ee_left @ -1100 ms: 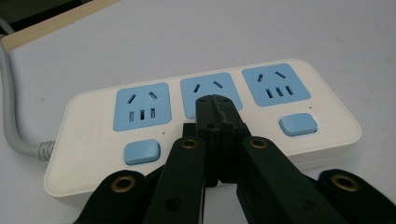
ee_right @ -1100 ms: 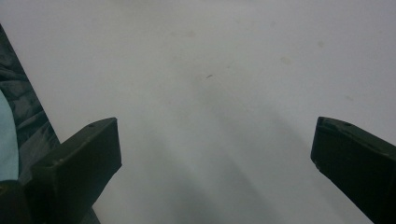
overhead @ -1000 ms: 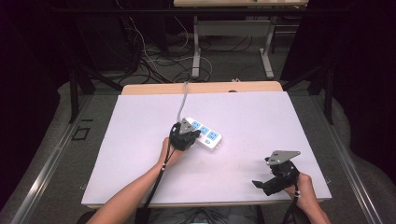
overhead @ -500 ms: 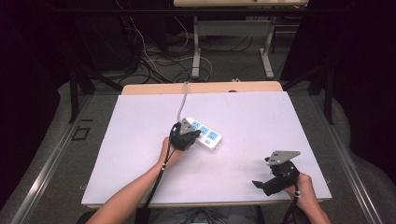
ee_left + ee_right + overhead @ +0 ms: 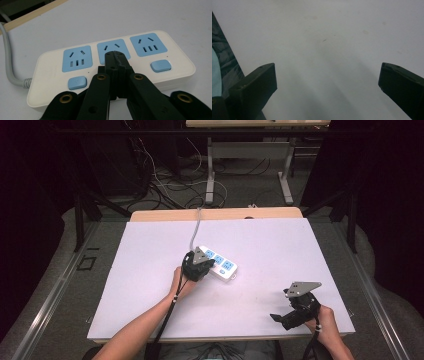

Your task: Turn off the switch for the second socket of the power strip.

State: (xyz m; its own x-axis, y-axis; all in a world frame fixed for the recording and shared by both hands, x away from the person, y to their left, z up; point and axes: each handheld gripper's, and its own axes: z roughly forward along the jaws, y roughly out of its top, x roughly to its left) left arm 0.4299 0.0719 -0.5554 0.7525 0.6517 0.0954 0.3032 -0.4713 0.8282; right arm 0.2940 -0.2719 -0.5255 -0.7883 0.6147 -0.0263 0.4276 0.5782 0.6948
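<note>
A white power strip (image 5: 223, 266) with three blue sockets and blue buttons lies near the middle of the white table (image 5: 280, 245). Its grey cable (image 5: 196, 227) runs toward the far edge. My left gripper (image 5: 204, 265) sits at the strip's near left side. In the left gripper view its jaws are pressed together, and the left gripper (image 5: 114, 55) tips rest over the middle socket (image 5: 113, 48) of the power strip (image 5: 50, 72), with nothing between them. My right gripper (image 5: 279, 318) rests near the front right corner. In the right gripper view the right gripper (image 5: 327, 80) stands wide open over bare table.
A wooden edge (image 5: 215, 214) borders the far side of the table. Behind it, loose cables (image 5: 165, 185) lie on the floor by a desk frame (image 5: 210, 165). Dark cloth (image 5: 224, 60) shows at the left of the right gripper view.
</note>
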